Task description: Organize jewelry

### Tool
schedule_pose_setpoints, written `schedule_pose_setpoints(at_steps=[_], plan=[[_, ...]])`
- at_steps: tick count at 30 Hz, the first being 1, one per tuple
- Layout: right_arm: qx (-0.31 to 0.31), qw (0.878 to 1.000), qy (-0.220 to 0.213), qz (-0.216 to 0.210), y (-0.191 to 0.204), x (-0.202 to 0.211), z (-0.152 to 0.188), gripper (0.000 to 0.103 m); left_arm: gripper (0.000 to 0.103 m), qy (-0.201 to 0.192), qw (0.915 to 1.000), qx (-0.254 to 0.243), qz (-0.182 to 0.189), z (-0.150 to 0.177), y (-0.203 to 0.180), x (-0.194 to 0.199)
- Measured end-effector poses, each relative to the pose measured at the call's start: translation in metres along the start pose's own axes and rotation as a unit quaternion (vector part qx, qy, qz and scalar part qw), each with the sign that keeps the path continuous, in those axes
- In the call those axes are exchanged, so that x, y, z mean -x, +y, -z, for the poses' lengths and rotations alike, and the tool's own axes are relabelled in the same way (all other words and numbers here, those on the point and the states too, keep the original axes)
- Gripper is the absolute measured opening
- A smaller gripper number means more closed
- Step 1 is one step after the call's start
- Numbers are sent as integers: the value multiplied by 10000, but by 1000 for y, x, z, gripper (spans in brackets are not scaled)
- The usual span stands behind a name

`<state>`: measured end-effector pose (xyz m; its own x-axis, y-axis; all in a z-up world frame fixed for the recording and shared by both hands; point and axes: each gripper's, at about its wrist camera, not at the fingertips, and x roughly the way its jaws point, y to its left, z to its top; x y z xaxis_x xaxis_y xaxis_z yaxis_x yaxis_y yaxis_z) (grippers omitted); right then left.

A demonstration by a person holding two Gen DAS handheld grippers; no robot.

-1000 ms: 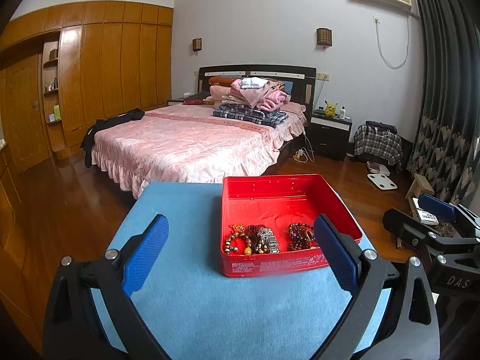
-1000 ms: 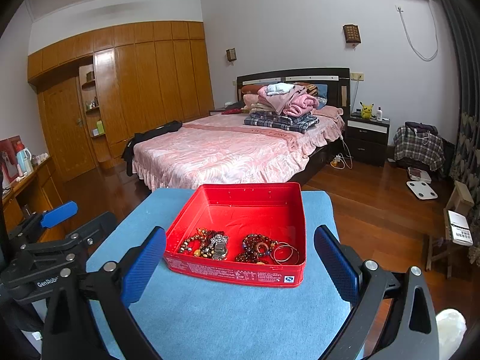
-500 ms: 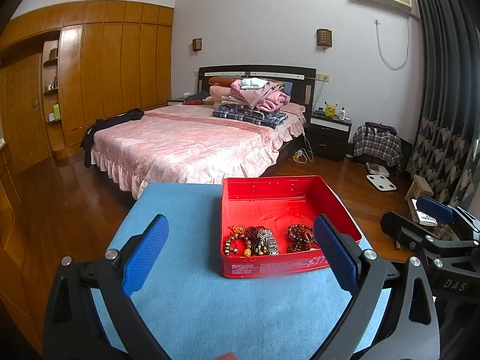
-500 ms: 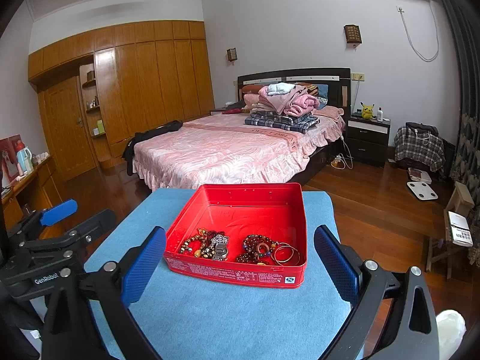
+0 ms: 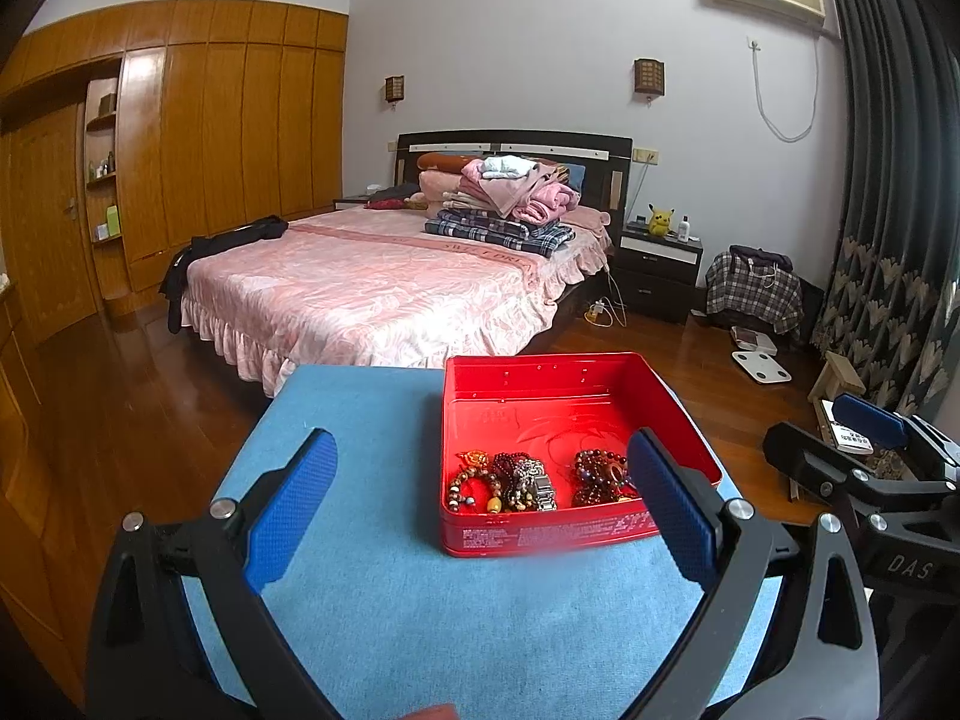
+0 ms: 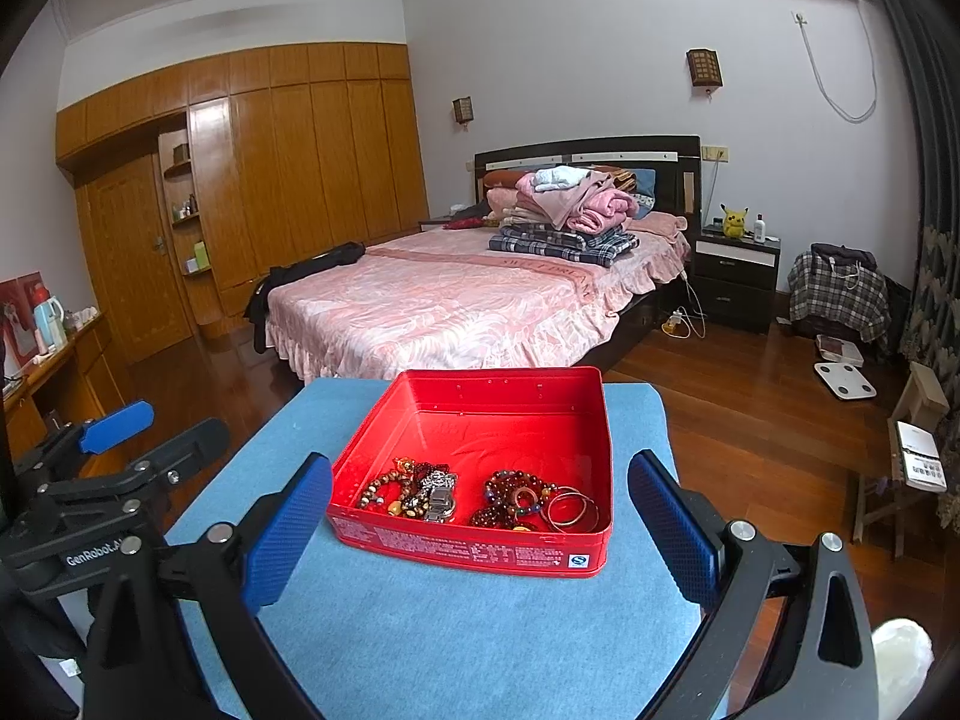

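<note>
Both grippers hover empty, jaws spread wide: left gripper (image 5: 480, 504) and right gripper (image 6: 480, 522) at lower frame. Between them, at centre, a red tin (image 6: 480, 552) sits on the blue mat (image 6: 456, 648), jewelry (image 6: 474, 495) heaped along its near wall.

surface: my work table, covered in flat blue felt-like cloth (image 6: 456, 630)
on it: open red rectangular metal tin (image 6: 480, 552), sitting toward the far edge
rest of cloth: bare in front of my claws
</note>
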<state>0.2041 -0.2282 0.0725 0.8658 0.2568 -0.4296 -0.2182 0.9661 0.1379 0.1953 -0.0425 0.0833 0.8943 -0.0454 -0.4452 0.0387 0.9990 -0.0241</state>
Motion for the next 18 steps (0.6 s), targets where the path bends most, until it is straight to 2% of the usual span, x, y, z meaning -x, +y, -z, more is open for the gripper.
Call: schedule_pose_setpoints(at_steps=[18], plan=[[11,10000,-4,1,0,0,0,97,94,-26,10000,31,13,-1,-1,3]])
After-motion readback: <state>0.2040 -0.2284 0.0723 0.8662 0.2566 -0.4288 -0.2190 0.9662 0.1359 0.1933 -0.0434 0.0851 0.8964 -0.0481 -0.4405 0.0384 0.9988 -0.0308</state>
